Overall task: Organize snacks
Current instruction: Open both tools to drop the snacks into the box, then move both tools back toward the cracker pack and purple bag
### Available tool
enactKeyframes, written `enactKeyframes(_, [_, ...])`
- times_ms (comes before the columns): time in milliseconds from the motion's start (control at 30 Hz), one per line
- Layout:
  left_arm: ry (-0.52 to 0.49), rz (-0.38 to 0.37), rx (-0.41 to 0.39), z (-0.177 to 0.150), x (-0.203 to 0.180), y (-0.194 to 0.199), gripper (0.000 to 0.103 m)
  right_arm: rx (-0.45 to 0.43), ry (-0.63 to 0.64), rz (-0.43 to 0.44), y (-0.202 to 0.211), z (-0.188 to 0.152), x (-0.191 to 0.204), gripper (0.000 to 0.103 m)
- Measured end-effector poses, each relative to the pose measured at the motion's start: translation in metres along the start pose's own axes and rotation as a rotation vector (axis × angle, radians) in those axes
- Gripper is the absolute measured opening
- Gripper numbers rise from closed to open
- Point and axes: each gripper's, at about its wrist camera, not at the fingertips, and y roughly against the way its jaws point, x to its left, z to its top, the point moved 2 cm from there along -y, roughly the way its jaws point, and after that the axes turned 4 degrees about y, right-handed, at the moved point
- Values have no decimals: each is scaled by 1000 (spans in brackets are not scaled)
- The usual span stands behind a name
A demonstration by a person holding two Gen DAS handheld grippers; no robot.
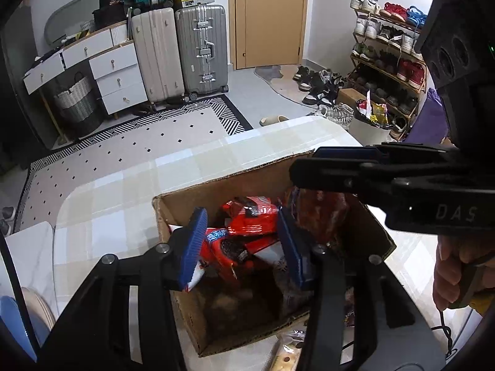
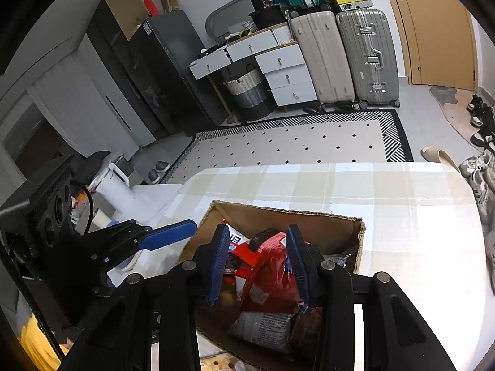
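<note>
Left gripper (image 1: 244, 241): jaws parted, empty, over box | right gripper (image 2: 258, 262): pads clamped on clear red snack bag (image 2: 272, 278) | cardboard box (image 1: 185, 198): on checked table (image 1: 123, 191), holds red packets (image 1: 247, 216) | suitcases (image 1: 201, 49) by far wall

wooden door (image 1: 269, 15) | suitcases (image 1: 201, 49) | patterned rug (image 1: 139, 142) | shoe rack (image 1: 389, 71)
</note>
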Motion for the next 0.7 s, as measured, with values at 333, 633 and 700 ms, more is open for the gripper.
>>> enactKeyframes(333, [11, 10, -43, -9, -6, 50, 58, -65, 2, 15, 43, -1, 15, 40])
enactKeyframes(633, [48, 11, -137, -24, -15, 143, 70, -132, 62, 23, 115, -13, 62, 52])
enactKeyframes(700, [55, 9, -157, -29, -18, 164, 71, -149, 96, 18, 133, -17, 78, 61])
